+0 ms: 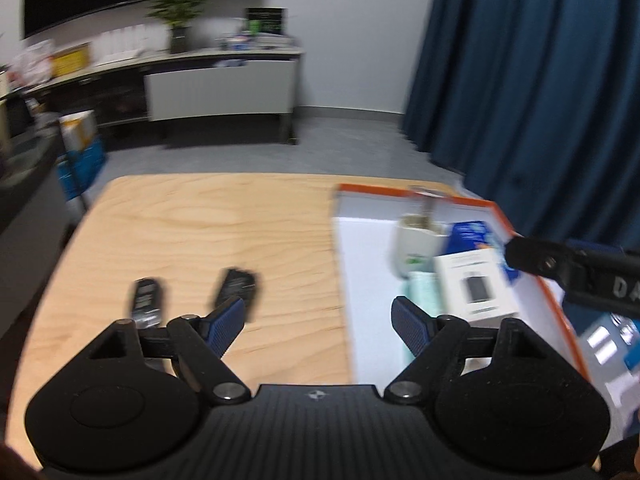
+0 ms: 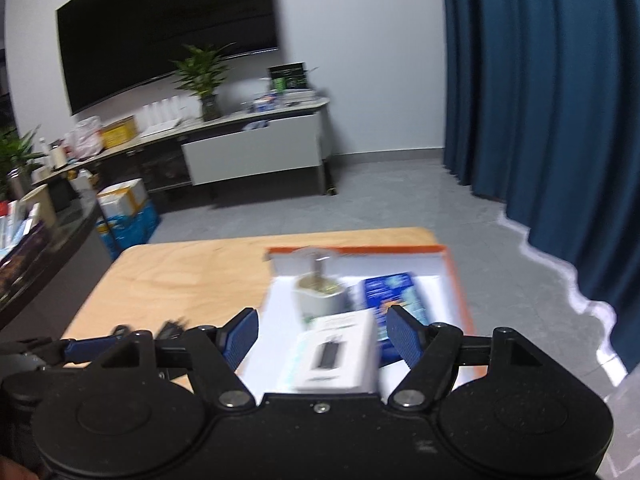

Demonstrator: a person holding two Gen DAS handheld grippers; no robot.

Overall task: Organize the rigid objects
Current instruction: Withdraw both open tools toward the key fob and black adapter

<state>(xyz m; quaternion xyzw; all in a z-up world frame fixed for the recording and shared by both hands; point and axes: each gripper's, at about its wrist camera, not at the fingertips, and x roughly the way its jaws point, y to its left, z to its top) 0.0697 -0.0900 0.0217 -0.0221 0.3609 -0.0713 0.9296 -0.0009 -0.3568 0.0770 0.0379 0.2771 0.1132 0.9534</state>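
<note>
An orange-rimmed white box [image 1: 532, 236] [image 2: 448, 256] sits on the right of a wooden table [image 1: 200, 232] [image 2: 180, 276]. In it lie a white cup [image 1: 416, 244] [image 2: 320, 300], a blue packet [image 1: 476, 236] [image 2: 394, 292] and a white carton with a dark picture [image 1: 476, 284] [image 2: 340, 352]. Two black objects [image 1: 146, 298] [image 1: 238, 286] lie on the table left of the box. My left gripper [image 1: 318, 318] is open and empty above the table by the box's left wall. My right gripper [image 2: 322, 334] is open over the white carton, not touching it.
Beyond the table's far edge is grey floor [image 2: 320, 208], a low cabinet [image 2: 256, 152] with a plant [image 2: 204, 76] and clutter, and a dark screen [image 2: 160, 24]. A blue curtain [image 1: 540, 60] hangs at the right. Boxes [image 2: 124, 212] stand on the floor at the left.
</note>
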